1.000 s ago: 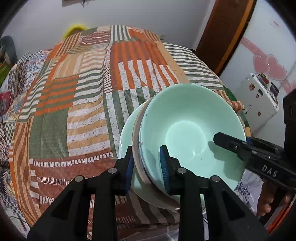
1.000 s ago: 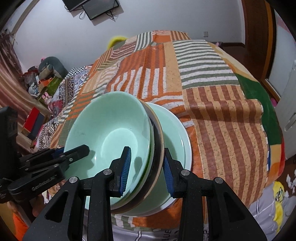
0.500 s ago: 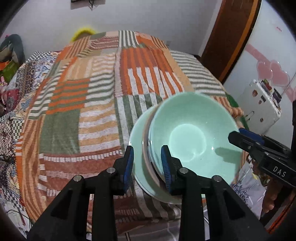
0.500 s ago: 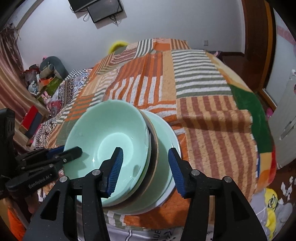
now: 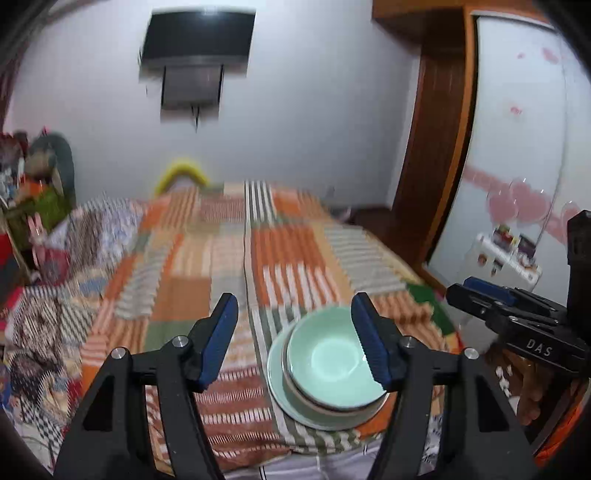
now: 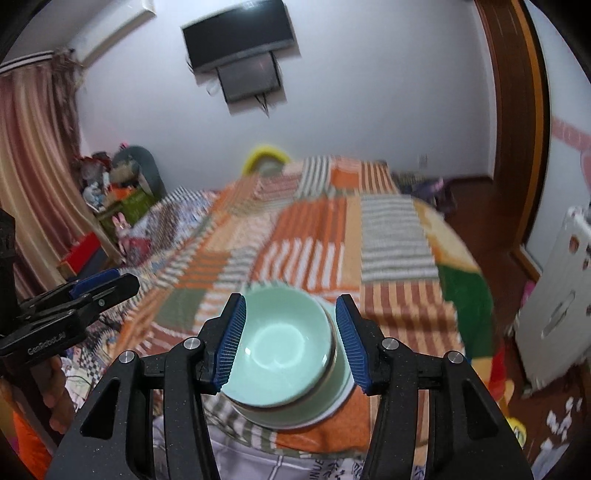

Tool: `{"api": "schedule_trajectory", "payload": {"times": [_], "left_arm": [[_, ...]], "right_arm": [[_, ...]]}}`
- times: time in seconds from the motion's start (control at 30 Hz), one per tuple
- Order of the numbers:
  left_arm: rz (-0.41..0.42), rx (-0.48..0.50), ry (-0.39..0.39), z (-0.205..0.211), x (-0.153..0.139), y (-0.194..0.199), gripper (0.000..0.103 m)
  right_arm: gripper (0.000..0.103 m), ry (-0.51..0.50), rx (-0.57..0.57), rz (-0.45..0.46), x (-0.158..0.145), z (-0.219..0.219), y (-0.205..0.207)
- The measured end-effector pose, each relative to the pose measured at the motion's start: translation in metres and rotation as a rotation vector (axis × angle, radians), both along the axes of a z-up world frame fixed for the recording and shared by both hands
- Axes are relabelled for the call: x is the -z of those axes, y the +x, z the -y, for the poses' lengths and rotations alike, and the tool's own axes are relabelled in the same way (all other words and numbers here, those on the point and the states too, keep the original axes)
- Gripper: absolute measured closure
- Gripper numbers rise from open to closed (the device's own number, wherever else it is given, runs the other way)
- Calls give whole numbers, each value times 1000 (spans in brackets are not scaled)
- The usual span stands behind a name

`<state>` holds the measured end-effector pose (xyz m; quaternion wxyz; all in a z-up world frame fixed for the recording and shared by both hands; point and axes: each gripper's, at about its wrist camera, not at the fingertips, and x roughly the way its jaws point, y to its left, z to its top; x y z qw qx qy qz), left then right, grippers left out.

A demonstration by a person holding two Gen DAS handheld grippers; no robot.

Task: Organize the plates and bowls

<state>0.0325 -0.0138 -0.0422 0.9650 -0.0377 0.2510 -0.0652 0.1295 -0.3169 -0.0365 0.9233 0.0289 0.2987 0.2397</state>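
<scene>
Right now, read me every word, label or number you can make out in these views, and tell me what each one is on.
"DAS": white letters on the black right gripper, seen from the left wrist.
"GenRobot.AI": white letters on the black left gripper, seen from the right wrist; slightly blurred.
Dark print on the white cloth at the bed's near edge: cut off, unreadable.
Stickers on the white appliance: too blurred.

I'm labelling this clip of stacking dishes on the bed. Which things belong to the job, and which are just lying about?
Job:
- green bowl
- dark-rimmed dish under it
- green plate at the bottom
- left gripper, right gripper, both open

Lying about:
- patchwork bedspread
- wall television
- curtain
- yellow item
</scene>
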Motion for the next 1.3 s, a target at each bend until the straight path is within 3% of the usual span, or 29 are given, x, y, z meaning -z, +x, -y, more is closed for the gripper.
{"api": "schedule_trajectory", "payload": {"times": [0.07, 0.13, 0.2, 0.37, 0.43, 0.57, 0.73, 0.87, 1.3], "left_arm": [[52, 2, 12, 2, -14, -14, 38], [96, -3, 22, 4, -25, -24, 29], [153, -13, 18, 3, -35, -38, 12], [253, -29, 32, 5, -51, -65, 4], [277, -37, 44, 8, -55, -70, 3], [307, -47, 63, 9, -57, -78, 0], [313, -49, 52, 7, -56, -81, 0], [311, -62, 46, 5, -54, -80, 0], [308, -73, 48, 6, -51, -83, 0]], "right_arm": [[52, 13, -8, 55, -15, 1, -10], [44, 28, -12, 100, -24, 1, -18], [43, 40, -16, 152, -34, 2, -27], [43, 50, -33, 238, -50, -1, -42], [40, 50, -37, 261, -52, -2, -45], [23, 57, -32, 311, -56, -5, -51], [18, 67, -31, 329, -58, -6, -54], [5, 71, -19, 349, -59, -5, -56], [1, 61, -11, 374, -59, -6, -70]]}}
